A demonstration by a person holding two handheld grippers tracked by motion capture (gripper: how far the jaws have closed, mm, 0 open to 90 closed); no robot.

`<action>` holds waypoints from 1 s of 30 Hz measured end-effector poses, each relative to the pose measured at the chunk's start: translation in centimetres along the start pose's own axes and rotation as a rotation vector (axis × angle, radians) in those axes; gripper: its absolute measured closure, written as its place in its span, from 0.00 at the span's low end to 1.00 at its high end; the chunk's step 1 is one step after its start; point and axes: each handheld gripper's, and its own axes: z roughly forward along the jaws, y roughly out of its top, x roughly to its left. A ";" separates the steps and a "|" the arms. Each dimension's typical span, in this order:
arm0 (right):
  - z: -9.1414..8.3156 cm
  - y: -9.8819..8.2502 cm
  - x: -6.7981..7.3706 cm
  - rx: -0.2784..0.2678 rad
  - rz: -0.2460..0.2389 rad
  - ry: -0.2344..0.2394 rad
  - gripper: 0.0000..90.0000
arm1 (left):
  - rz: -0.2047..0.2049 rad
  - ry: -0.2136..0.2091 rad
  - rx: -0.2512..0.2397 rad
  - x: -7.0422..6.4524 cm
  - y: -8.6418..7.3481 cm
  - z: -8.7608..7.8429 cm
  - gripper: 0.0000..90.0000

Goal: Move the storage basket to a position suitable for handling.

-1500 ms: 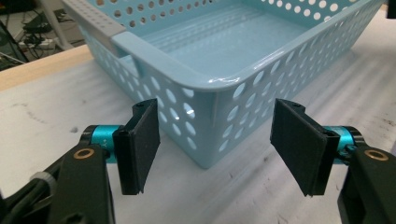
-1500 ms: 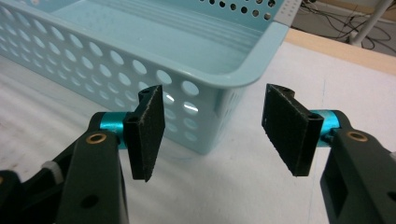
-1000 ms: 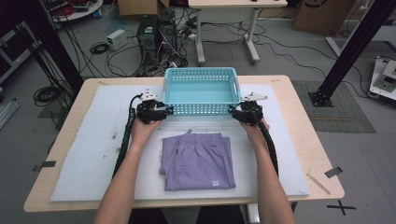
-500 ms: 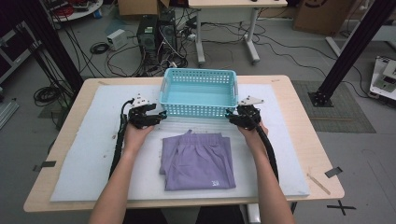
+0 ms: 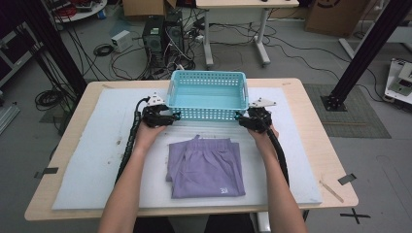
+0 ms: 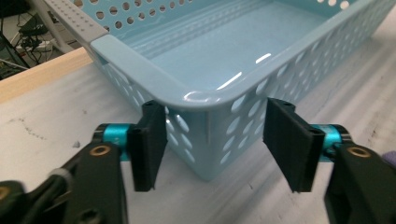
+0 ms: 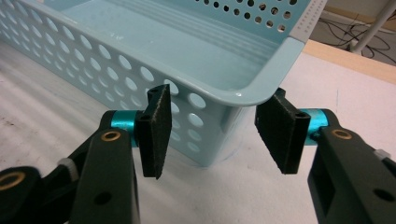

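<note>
On the counter [image 5: 311, 145] there is 1 white mat [image 5: 97, 160]. On the mat sit 1 light blue basket [image 5: 208, 95] at 12 o'clock and 1 folded purple garment [image 5: 206, 167] at 6 o'clock. There are 2 tools: the left tool [image 5: 172, 116] at 10 o'clock and the right tool [image 5: 241, 118] at 2 o'clock, each with 2 black pads [image 6: 148, 140]. 2 forearms reach in from 6 o'clock. On the floor beyond the counter stands 1 computer tower [image 5: 163, 34].
</note>
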 end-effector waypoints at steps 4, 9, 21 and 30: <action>0.0 0.0 0.1 0.002 0.003 -0.016 0.55 | 0.000 0.001 0.005 -0.2 0.0 -0.1 0.51; -0.2 0.0 0.1 0.010 0.001 -0.013 0.55 | -0.006 -0.002 -0.001 -0.3 -0.3 -0.6 0.54; -1.6 -0.6 2.7 0.002 -0.064 0.023 0.62 | -0.006 0.003 -0.038 -1.3 -2.5 -4.0 0.55; -3.0 -1.4 3.9 -0.014 -0.074 0.035 0.62 | -0.001 -0.001 -0.039 -2.1 -3.3 -5.5 0.55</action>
